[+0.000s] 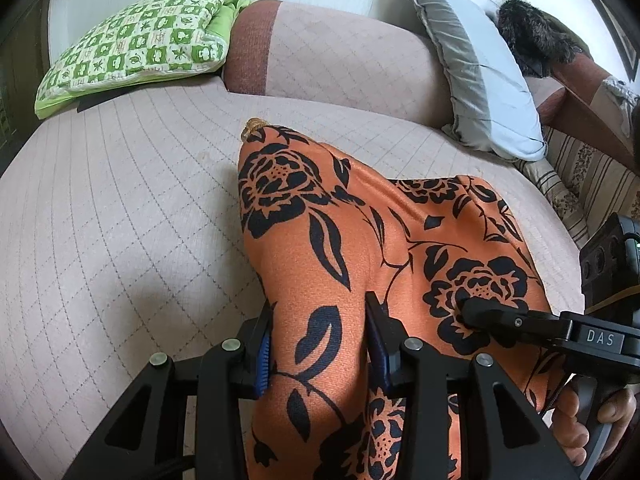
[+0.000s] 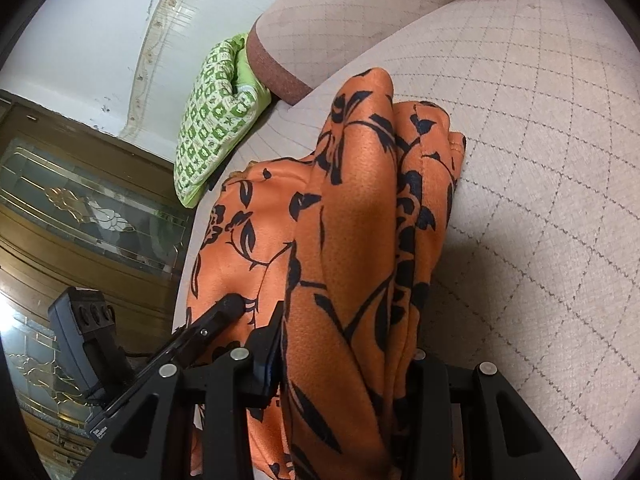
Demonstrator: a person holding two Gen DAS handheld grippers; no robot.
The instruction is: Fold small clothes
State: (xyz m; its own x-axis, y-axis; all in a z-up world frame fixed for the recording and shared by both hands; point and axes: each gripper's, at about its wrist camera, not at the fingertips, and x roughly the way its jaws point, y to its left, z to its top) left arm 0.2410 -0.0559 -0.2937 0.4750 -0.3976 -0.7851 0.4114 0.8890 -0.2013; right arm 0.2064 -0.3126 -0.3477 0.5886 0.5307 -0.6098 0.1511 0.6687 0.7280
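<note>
An orange garment printed with black roses and leaves was held up over a pale quilted sofa seat, gripped by both tools at once. In the left wrist view, the left gripper was clenched on a thick fold of the cloth, its 2 black fingers with blue pads pressing in from either side. The fabric rose away from it into 2 peaks, the taller ending in a small gold loop at its tip. The right gripper entered from the right edge, its tip dug into a rose on the cloth; a hand held its handle at the lower right.

In the right wrist view, the right gripper was closed on a bunched, hanging column of the same garment, which draped down between its fingers. The left gripper's finger touched the cloth from the lower left.

Behind, a green and white checked cushion lay at the far left of the sofa, against the backrest. A grey and light blue pillow leaned at the right, with a dark furry item just beyond it. A brown wooden cabinet with patterned glass stood off the sofa's edge.
</note>
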